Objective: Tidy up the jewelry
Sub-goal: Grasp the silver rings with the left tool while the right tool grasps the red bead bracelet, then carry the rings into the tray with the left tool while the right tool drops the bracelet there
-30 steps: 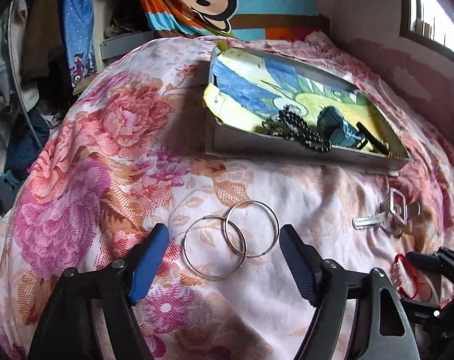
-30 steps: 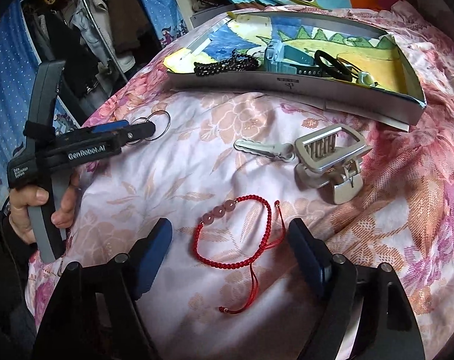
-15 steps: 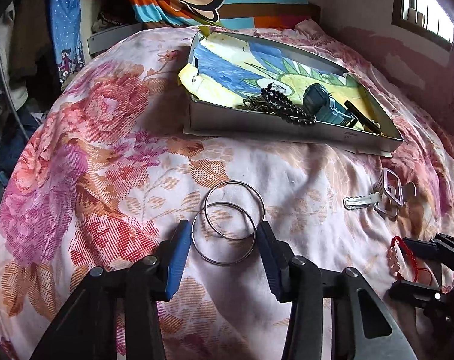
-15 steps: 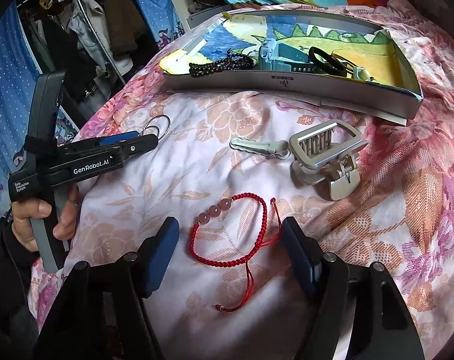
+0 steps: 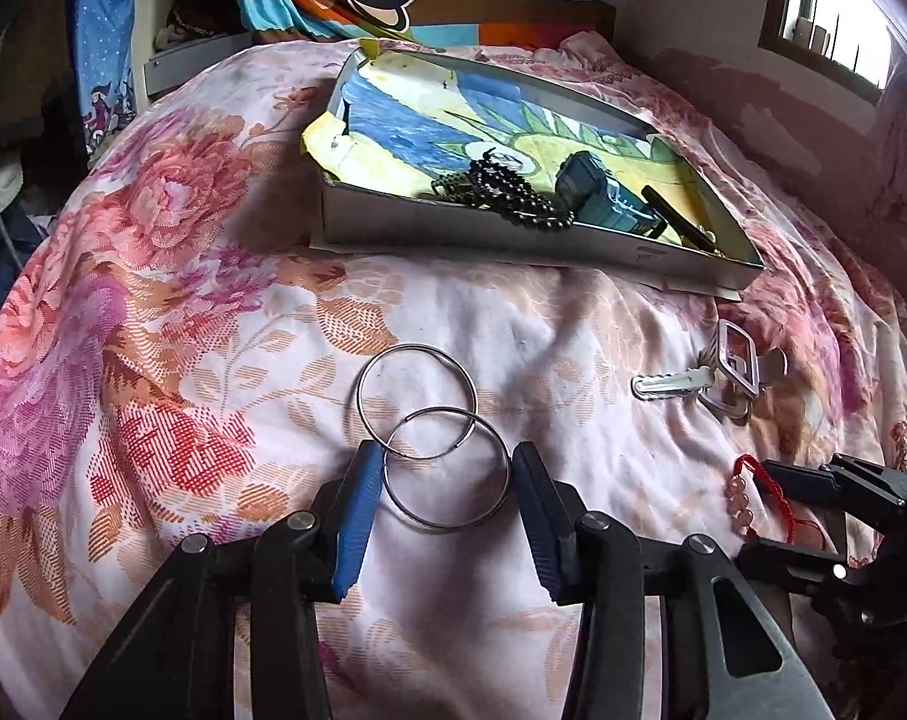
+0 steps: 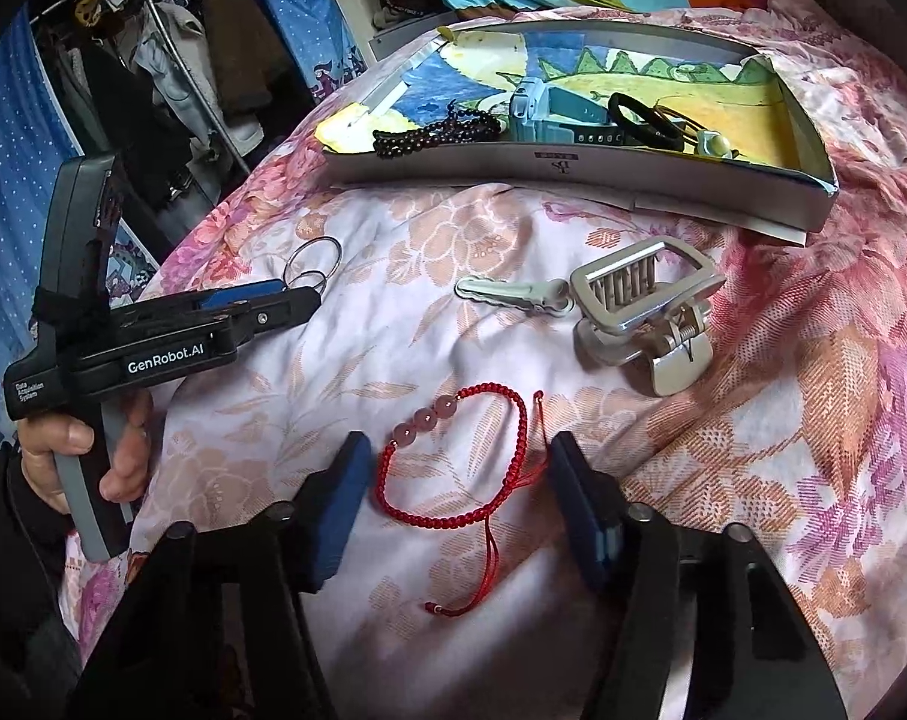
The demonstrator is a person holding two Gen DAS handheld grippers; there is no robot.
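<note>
Inside tray (image 6: 573, 177) — bead strand (image 6: 435, 131), watch (image 6: 543, 114) (teal), black band (image 6: 642, 120).

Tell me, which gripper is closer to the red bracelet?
Right. The right gripper has its open fingers on either side of the red bracelet. The left gripper sits off to the bracelet's left, its fingers around the nearer of two silver rings instead.

Left gripper (image 5: 447, 504) low over the bed, fingers (image 5: 351, 516) parted, tips angled down and forward. Left hand (image 6: 87, 450) wrapped round the grey handle, thumb forward. Right gripper (image 6: 459, 498) alongside to the right, equally low, fingers (image 6: 579, 516) spread wide, nothing clamped between them.
</note>
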